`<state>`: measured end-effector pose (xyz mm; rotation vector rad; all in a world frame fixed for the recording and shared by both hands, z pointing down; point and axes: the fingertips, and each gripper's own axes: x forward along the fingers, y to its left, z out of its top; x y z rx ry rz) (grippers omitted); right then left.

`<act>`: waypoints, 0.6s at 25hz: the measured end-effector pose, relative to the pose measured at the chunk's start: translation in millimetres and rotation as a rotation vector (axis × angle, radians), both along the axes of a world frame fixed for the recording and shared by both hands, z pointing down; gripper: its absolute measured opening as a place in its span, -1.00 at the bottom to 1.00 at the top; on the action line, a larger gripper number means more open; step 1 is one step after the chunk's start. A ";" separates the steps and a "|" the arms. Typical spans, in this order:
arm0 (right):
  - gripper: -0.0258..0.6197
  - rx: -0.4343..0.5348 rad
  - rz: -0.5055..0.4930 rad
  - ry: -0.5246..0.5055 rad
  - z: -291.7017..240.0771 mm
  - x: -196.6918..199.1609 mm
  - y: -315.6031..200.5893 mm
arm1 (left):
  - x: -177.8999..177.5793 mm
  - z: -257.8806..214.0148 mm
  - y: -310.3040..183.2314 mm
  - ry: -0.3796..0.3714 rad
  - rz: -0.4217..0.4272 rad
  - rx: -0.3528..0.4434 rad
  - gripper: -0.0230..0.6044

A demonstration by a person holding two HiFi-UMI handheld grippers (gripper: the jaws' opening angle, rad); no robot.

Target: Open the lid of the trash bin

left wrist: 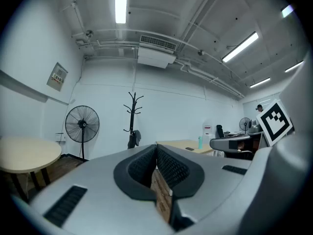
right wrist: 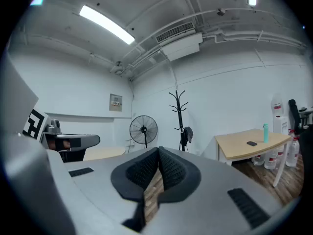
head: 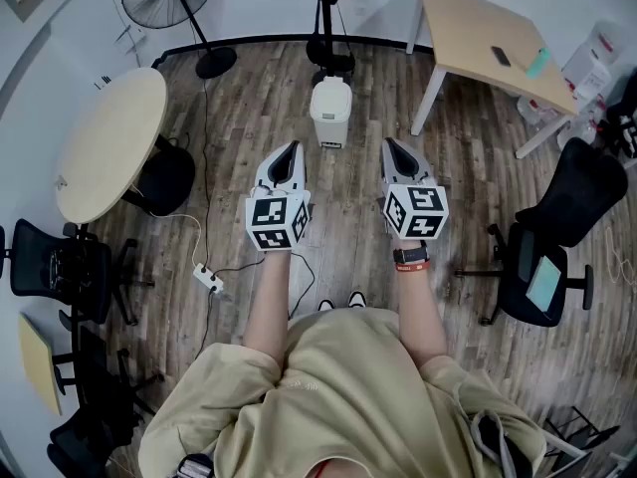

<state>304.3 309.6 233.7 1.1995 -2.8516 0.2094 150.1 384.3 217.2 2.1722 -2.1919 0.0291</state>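
A small white trash bin [head: 330, 113] with its lid down stands on the wood floor ahead of me, between and beyond both grippers. My left gripper [head: 292, 149] is held out level, jaws shut with nothing between them; its own view [left wrist: 156, 148] shows the tips meeting. My right gripper [head: 391, 146] is likewise shut and empty, tips together in its own view [right wrist: 158, 153]. Both hover well short of the bin, which neither gripper view shows.
A round table [head: 105, 142] stands left, a rectangular table [head: 488, 43] back right with a phone and bottle. Office chairs [head: 552, 232] sit right and left. A fan [head: 179, 8], a coat stand [head: 328, 18] and a power strip [head: 207, 279] with cable lie around.
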 end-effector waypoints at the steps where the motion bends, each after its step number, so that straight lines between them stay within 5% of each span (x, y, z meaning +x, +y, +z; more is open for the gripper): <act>1: -0.87 0.000 0.003 -0.005 -0.7 -0.3 -1.6 | 0.8 0.3 -1.2 0.000 -0.001 -0.002 -0.85; 15: -0.87 -0.027 -0.017 0.012 3.9 -1.3 -9.2 | 5.9 2.1 -7.3 0.017 -0.027 0.003 -0.85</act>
